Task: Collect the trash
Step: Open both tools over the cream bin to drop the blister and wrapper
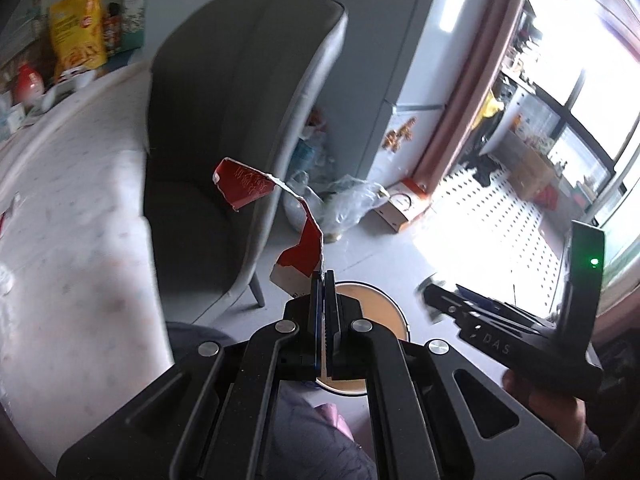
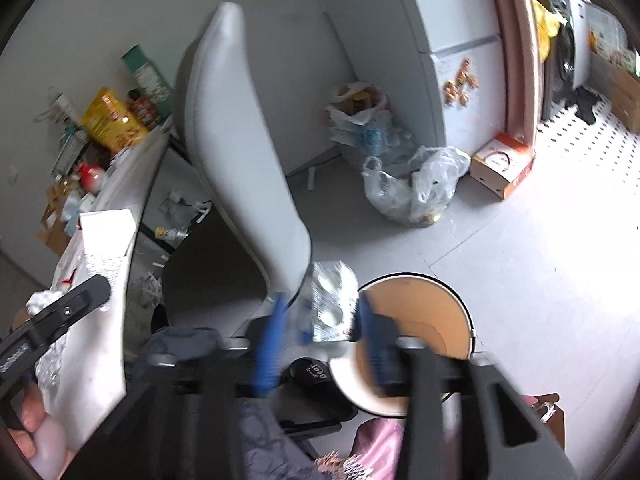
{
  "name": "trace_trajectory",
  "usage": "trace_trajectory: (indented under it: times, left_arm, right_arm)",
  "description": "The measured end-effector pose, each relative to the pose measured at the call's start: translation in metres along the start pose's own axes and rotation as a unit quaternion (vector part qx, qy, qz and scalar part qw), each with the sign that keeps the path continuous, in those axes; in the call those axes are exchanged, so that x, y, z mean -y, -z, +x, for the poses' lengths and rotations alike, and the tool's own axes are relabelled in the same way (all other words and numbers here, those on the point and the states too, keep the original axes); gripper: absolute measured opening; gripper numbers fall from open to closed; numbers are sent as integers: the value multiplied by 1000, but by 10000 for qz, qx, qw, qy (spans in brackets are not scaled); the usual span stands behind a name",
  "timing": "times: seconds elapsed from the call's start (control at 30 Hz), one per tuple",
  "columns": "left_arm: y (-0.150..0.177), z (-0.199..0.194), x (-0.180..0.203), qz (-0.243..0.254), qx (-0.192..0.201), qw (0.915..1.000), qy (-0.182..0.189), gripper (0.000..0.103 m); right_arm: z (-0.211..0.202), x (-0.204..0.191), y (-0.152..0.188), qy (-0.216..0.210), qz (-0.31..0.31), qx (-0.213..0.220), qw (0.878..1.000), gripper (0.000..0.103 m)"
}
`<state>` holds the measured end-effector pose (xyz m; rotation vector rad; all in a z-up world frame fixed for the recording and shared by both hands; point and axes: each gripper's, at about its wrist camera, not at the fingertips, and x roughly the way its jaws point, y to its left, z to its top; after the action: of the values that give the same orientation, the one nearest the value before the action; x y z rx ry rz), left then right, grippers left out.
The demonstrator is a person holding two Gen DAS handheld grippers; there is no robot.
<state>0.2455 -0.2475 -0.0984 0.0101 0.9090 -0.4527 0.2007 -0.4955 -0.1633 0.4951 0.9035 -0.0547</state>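
My left gripper (image 1: 323, 276) is shut on a torn red and white wrapper (image 1: 280, 224) that curls up and to the left, held above an open round bin with a tan inside (image 1: 384, 312) on the floor. My right gripper (image 2: 320, 312) has blue pads and holds a silver foil blister pack (image 2: 332, 304) between its fingers, just left of the same bin (image 2: 424, 320). The right gripper also shows at the right of the left wrist view (image 1: 432, 296), blurred. The left gripper's body shows at the left edge of the right wrist view (image 2: 68, 312).
A grey chair (image 1: 240, 128) stands beside a white marble table (image 1: 72, 208) with snack bags (image 1: 78, 28) at its far end. Plastic bags of rubbish (image 2: 412, 188) and a small box (image 2: 502, 164) lie on the floor by a white fridge (image 2: 452, 60).
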Motion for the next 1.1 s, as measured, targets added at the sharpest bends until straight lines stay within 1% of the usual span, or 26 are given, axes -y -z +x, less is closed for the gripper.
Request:
trace_trajectory:
  times: [0.2, 0.37, 0.5, 0.57, 0.63, 0.67, 0.7, 0.73, 0.77, 0.8, 0.83, 0.93, 1.03, 1.1]
  left_arm:
    - [-9, 34, 22, 148, -312, 9993, 147, 2]
    - [-2, 67, 39, 268, -727, 9963, 365, 2]
    - [5, 95, 56, 371, -1109, 9914, 590, 2]
    - [9, 111, 65, 439, -1354, 9872, 721, 2]
    - [14, 128, 72, 480, -1676, 9809, 859, 3]
    - [16, 134, 73, 489, -1790, 9786, 888, 12]
    - [18, 140, 74, 491, -1926, 9759, 898, 24]
    - [21, 142, 73, 468, -1934, 9758, 904, 58]
    - [22, 141, 71, 423, -1861, 9776, 891, 79]
    - [20, 137, 67, 361, -1687, 9813, 854, 80]
    - [19, 136, 63, 349, -1637, 9824, 831, 80]
    - [15, 137, 54, 182, -1615, 9836, 778, 81]
    - [11, 135, 47, 4, -1535, 9853, 744, 85]
    - [9, 129, 45, -10, -1464, 9867, 704, 88]
  right_arm:
    - [6, 45, -2, 123, 421, -45, 9990, 62]
    - [-4, 77, -1, 403, 693, 22, 9968, 63]
    - [-14, 95, 1, 610, 857, 55, 9944, 65]
    - [-15, 103, 1, 750, 881, 36, 9933, 65]
    - [-15, 112, 0, 861, 959, 0, 9917, 65]
    - [-15, 115, -1, 920, 997, -19, 9908, 65]
    - [-14, 118, -2, 957, 1017, -33, 9902, 65]
    - [-15, 119, -1, 995, 1047, -52, 9895, 65]
    - [-15, 120, -2, 1010, 1063, -72, 9892, 65]
    - [-15, 120, -2, 1030, 1067, -98, 9889, 65]
    - [-15, 120, -2, 1042, 1065, -110, 9888, 65]
    - [-16, 122, -2, 1081, 1073, -114, 9883, 70]
    - [-17, 123, -3, 1127, 1042, -67, 9881, 74]
    - [-19, 121, -1, 1122, 1029, -23, 9883, 77]
